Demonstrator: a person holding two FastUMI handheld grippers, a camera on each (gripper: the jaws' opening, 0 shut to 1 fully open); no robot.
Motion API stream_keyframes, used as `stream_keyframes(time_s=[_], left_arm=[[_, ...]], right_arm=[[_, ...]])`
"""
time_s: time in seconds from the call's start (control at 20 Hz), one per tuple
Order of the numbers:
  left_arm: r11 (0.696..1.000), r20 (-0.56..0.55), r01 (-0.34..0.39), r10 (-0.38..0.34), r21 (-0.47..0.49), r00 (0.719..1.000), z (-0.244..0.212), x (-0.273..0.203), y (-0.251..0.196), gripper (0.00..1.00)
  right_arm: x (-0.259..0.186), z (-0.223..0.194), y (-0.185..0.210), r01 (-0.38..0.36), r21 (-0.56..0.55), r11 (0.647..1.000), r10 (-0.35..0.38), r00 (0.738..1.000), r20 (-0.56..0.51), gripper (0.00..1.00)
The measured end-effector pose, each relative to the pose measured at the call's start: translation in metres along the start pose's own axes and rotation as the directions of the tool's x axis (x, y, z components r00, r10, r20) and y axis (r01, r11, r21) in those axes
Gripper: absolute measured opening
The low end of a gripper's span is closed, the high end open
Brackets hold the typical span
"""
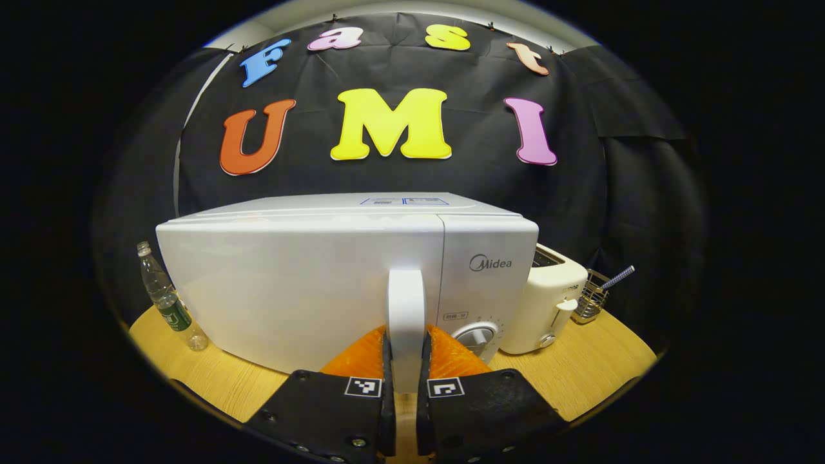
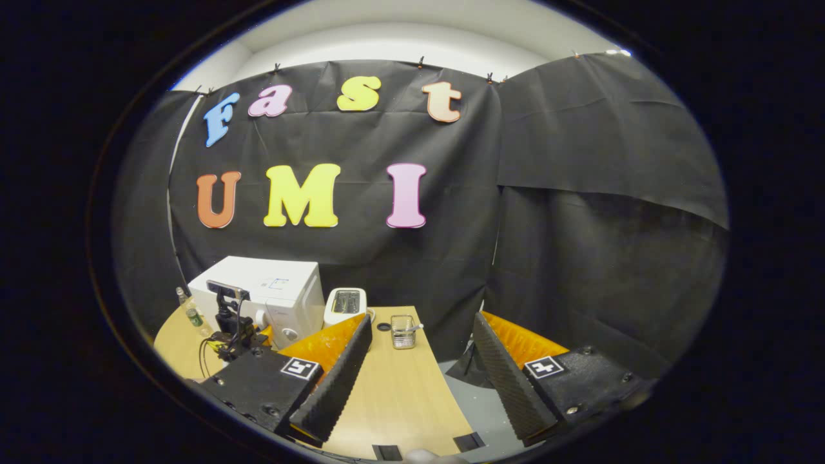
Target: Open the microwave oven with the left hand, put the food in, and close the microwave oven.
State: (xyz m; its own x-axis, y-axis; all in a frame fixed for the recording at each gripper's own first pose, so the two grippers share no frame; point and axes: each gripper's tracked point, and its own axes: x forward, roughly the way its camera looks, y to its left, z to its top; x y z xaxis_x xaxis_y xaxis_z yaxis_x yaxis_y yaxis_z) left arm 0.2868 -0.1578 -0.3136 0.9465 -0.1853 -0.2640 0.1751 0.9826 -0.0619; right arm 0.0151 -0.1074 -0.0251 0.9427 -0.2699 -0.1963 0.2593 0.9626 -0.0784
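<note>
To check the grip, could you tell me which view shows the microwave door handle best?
The left gripper view: the handle stands close, clamped between the left tongs. The right gripper view shows it small and far.

Microwave [image 1: 309, 283] on table [image 1: 599, 361], bottle [image 1: 169, 303] left, toaster [image 1: 544, 303] right, wire holder [image 1: 590, 299] beyond

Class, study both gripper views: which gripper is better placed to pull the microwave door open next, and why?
Left. The left gripper is closed on the microwave's door handle, both fingers pressing its sides. The right gripper hangs open, well back from the microwave, holding nothing.
</note>
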Motion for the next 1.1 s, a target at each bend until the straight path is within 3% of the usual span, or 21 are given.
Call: stream_keyframes(time_s=[0.05,0.1,0.15,0.2,0.3,0.35,0.4,0.45,0.5,0.55,0.65,0.7,0.75,0.8,0.85,0.9,0.95,1.0,1.05,1.1], left_arm=[[1.0,-0.006,0.005,-0.005,0.001,1.0,-0.001,-0.001,0.0,0.11],[1.0,-0.015,0.008,-0.008,0.01,1.0,-0.002,-0.003,0.0,0.11],[1.0,-0.024,0.008,-0.008,0.001,1.0,-0.007,-0.006,0.0,0.09],[1.0,-0.015,0.014,-0.014,0.002,1.0,-0.006,-0.015,0.001,0.09],[0.999,-0.007,0.039,-0.039,0.022,0.999,-0.019,-0.037,0.002,0.09],[0.998,0.0,0.046,-0.046,0.036,0.999,-0.02,-0.051,0.008,0.09],[0.998,-0.012,0.054,-0.054,0.038,0.998,-0.025,-0.065,0.012,0.09],[0.998,-0.015,0.06,-0.06,0.034,0.998,-0.028,-0.079,0.016,0.09],[0.997,-0.025,0.063,-0.063,0.032,0.998,-0.033,-0.092,0.021,0.09],[0.998,-0.029,0.062,-0.061,0.031,0.998,-0.036,-0.105,0.027,0.09],[0.998,-0.042,0.047,-0.046,0.036,0.998,-0.044,-0.131,0.042,0.09],[0.999,-0.048,0.038,-0.036,0.038,0.998,-0.047,-0.145,0.051,0.09],[0.999,-0.056,0.026,-0.024,0.038,0.998,-0.052,-0.156,0.06,0.08],[0.999,-0.068,0.012,-0.01,0.036,0.998,-0.056,-0.168,0.071,0.09],[0.999,-0.073,-0.001,0.003,0.034,0.997,-0.059,-0.18,0.081,0.09],[0.999,-0.083,-0.019,0.022,0.034,0.996,-0.062,-0.19,0.092,0.09],[0.998,-0.087,-0.039,0.042,0.038,0.995,-0.064,-0.201,0.104,0.08],[0.997,-0.09,-0.061,0.064,0.041,0.994,-0.067,-0.21,0.116,0.08],[0.996,-0.098,-0.084,0.088,0.041,0.991,-0.07,-0.218,0.129,0.09],[0.993,-0.1,-0.111,0.114,0.039,0.988,-0.072,-0.227,0.143,0.09]], right_arm=[[0.0,0.001,0.001,-0.004,-0.001,1.0,0.004,1.0,-0.002,0.91],[0.0,0.0,0.002,-0.009,0.0,1.0,0.009,1.0,0.0,1.0],[0.001,0.0,0.004,-0.015,0.002,1.0,0.015,1.0,0.0,1.0],[0.001,-0.002,0.007,-0.025,0.004,1.0,0.025,1.0,-0.003,0.92],[0.002,-0.005,0.014,-0.045,-0.001,0.999,0.045,0.999,-0.005,0.91],[0.002,-0.008,0.02,-0.059,-0.003,0.998,0.059,0.998,-0.011,0.91],[0.003,-0.012,0.025,-0.074,-0.004,0.997,0.074,0.997,-0.015,1.0],[0.002,-0.014,0.032,-0.09,-0.005,0.996,0.09,0.996,-0.019,0.92],[0.0,-0.017,0.039,-0.107,-0.003,0.994,0.107,0.994,-0.021,0.92],[-0.002,-0.018,0.047,-0.125,0.002,0.992,0.125,0.992,-0.021,1.0],[-0.009,-0.026,0.065,-0.169,0.009,0.986,0.169,0.985,-0.033,1.0],[-0.012,-0.028,0.073,-0.19,0.008,0.982,0.19,0.981,-0.035,0.92],[-0.016,-0.03,0.081,-0.207,0.006,0.978,0.207,0.978,-0.038,0.92],[-0.02,-0.034,0.089,-0.226,0.009,0.974,0.226,0.973,-0.041,1.0],[-0.023,-0.035,0.097,-0.243,0.015,0.97,0.244,0.969,-0.042,1.0],[-0.027,-0.037,0.104,-0.258,0.02,0.966,0.258,0.965,-0.048,0.92],[-0.03,-0.04,0.111,-0.273,0.023,0.962,0.273,0.961,-0.05,1.0],[-0.034,-0.041,0.118,-0.286,0.026,0.958,0.287,0.957,-0.051,0.92],[-0.038,-0.042,0.124,-0.297,0.029,0.954,0.298,0.953,-0.052,1.0],[-0.043,-0.044,0.129,-0.306,0.032,0.952,0.307,0.95,-0.052,1.0]])
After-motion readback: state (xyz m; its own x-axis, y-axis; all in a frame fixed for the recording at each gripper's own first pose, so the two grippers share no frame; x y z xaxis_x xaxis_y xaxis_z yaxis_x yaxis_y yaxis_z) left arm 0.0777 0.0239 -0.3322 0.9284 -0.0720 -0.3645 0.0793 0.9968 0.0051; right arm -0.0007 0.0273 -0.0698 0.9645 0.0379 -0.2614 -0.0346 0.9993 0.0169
